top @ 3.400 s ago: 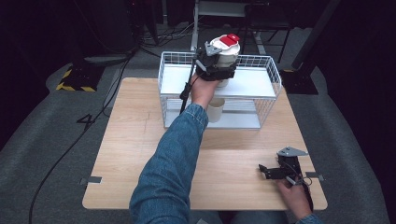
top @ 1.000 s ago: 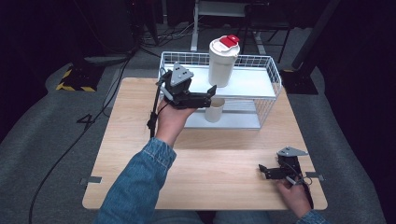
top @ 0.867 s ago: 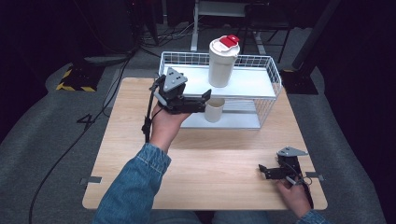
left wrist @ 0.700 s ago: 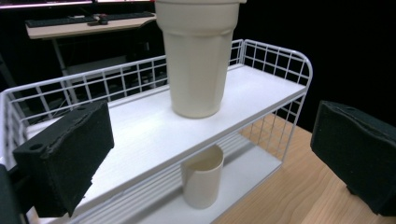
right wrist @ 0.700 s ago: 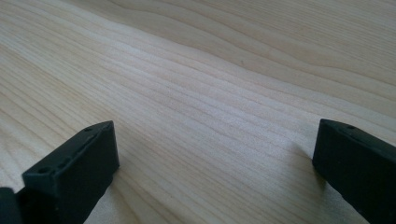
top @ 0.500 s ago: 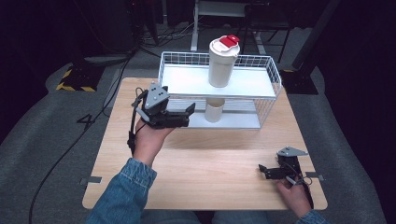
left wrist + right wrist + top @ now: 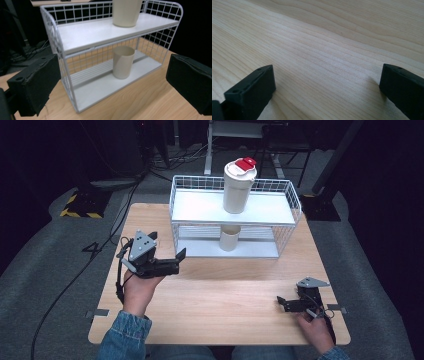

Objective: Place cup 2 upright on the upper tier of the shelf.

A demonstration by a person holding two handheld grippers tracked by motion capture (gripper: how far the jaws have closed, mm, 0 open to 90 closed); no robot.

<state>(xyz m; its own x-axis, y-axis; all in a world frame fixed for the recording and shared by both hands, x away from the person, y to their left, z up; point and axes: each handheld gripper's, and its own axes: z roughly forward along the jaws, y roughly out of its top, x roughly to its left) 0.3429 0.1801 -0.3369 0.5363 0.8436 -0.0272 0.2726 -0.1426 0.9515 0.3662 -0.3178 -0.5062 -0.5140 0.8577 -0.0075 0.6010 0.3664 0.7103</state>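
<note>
Right gripper [image 7: 284,303] rests at the near right of the wooden table [image 7: 235,295], held by the person's right hand [image 7: 316,330]; in the right gripper view its 2 jaws stand wide apart, low over bare wood grain, with nothing between them.

Left gripper [image 7: 180,260] sits in the left hand [image 7: 137,287] above the table's left half, jaws pointing toward the white wire rack [image 7: 187,210]. In the left gripper view its 2 jaws are spread wide and empty, framing the rack.

The rack stands at the table's far side and has 2 shelves. A small beige cup [image 7: 123,61] stands upright and open-topped on the lower shelf, ahead of the left gripper and well apart from it.

On the upper shelf, directly above the cup, stands the tall cream tumbler [image 7: 238,187] with a red lid tab, upright, beyond and above the left gripper, clear of both jaws.
</note>
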